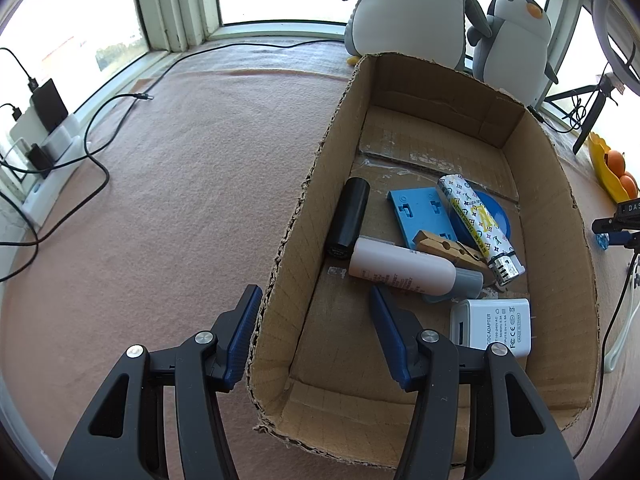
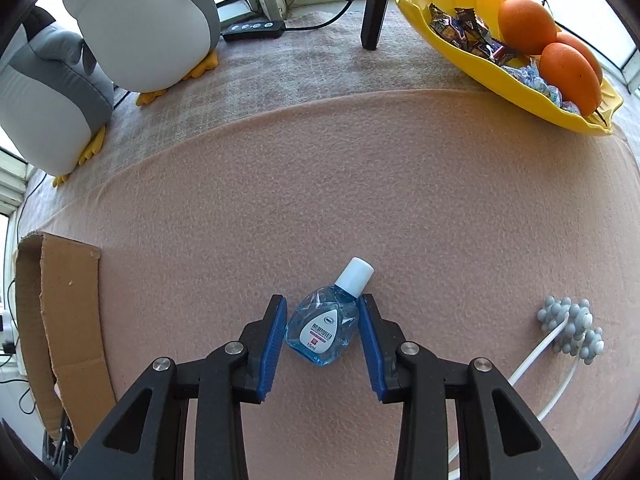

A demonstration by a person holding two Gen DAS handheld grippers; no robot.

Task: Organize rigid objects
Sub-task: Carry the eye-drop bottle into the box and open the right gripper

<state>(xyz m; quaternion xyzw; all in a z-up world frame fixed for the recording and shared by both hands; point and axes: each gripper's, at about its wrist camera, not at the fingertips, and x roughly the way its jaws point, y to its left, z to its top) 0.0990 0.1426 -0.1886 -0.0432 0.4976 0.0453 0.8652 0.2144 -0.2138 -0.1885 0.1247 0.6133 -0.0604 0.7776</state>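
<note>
A cardboard box (image 1: 560,216) lies on the pink cloth and holds a black cylinder (image 1: 348,218), a white bottle (image 1: 404,266), a blue plastic part (image 1: 424,216), a clothespin (image 1: 452,250), a patterned lighter (image 1: 480,220) and a white adapter (image 1: 496,328). My left gripper (image 1: 316,300) is open, its jaws straddling the box's left wall. In the right wrist view a small blue eye-drop bottle (image 2: 324,324) with a white cap lies on the cloth between the jaws of my open right gripper (image 2: 323,308). The jaws stand just beside it, not clamped.
Two plush penguins (image 2: 140,20) stand at the back. A yellow dish (image 2: 520,92) with oranges and sweets sits at the far right. A grey knobbly massager (image 2: 572,328) lies at the right. The box's corner (image 2: 60,312) is at left. Cables and chargers (image 1: 48,128) lie at far left.
</note>
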